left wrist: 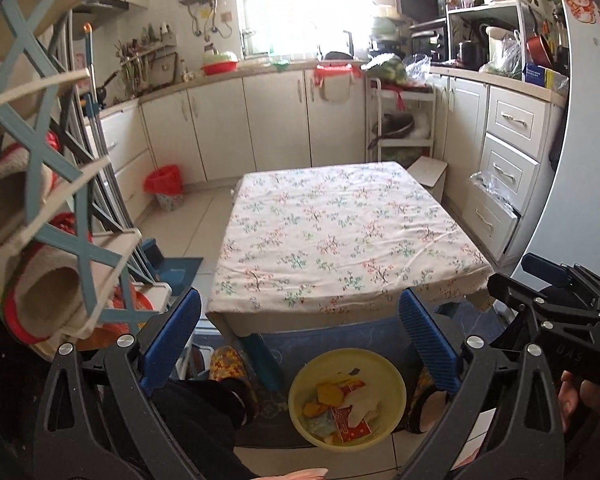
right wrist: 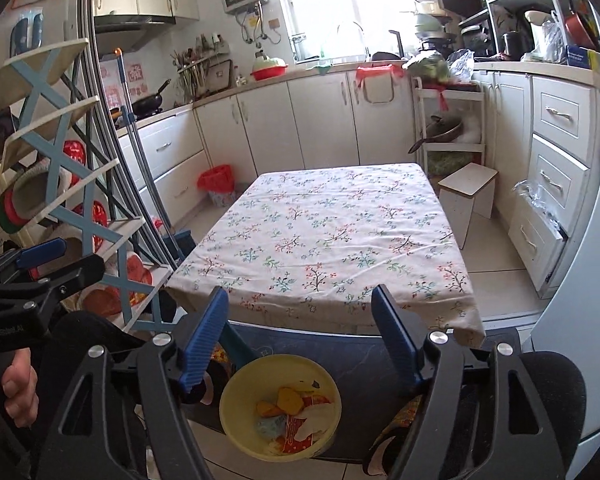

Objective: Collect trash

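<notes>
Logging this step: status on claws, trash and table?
Left claw and right claw open, empty. Trash sits in round yellow plastic bowl on floor. Floral-cloth table bare; nothing in the way.

Counter cloth point(right wrist: 320, 232): white with red and green floral sprigs. Basin point(right wrist: 236, 412): pale yellow, containing orange, red and white scraps point(right wrist: 296, 412). Fingers point(right wrist: 392, 336): blue, ribbed.

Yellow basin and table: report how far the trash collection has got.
Done, by the look of it: the yellow basin on the floor holds peels and wrappers, and the floral tablecloth shows no litter. In hand: nothing; the left gripper and right gripper are both open and empty. Left: possibly emptying the basin into the red-lined bin.
</notes>
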Tool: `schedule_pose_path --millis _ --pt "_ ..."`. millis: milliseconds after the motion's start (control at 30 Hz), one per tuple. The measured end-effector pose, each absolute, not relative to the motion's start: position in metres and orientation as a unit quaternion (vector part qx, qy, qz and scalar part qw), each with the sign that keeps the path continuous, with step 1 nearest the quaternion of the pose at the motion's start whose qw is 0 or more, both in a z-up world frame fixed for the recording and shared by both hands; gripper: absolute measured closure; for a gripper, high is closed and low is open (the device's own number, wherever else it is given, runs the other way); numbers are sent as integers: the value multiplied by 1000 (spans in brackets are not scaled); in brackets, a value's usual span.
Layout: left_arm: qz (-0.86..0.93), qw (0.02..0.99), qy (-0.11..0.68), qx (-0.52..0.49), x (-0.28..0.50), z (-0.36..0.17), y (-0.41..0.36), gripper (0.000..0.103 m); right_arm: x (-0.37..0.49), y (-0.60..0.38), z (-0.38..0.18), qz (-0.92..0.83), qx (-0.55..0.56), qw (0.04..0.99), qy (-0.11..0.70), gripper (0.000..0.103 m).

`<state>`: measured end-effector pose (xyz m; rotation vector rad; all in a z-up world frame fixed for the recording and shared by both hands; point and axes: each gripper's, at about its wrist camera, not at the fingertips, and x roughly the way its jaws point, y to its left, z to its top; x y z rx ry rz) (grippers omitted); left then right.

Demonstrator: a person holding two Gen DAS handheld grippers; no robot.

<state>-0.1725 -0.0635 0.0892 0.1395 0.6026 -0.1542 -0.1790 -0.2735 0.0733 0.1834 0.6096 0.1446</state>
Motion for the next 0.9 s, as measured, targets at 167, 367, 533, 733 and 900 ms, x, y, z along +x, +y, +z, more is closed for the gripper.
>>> schedule_pose_path --millis 167,367,533,733,900 --pt "-71 955 279 68 -184 105 -60 8 -185 -276 83 65 90 951 289 31" --pt "-69 959 268 68 -194 120 -58 8 -193 -279 93 54 91 954 279 30" --pt "-72 961 257 66 -204 129 -59 8 -203 -279 106 42 89 959 267 27" --pt "-75 963 253 63 -211 135 -61 8 -216 -273 122 30 81 965 248 17" --pt "-63 965 247 60 -218 138 -58 8 -228 -268 134 18 78 970 229 10"
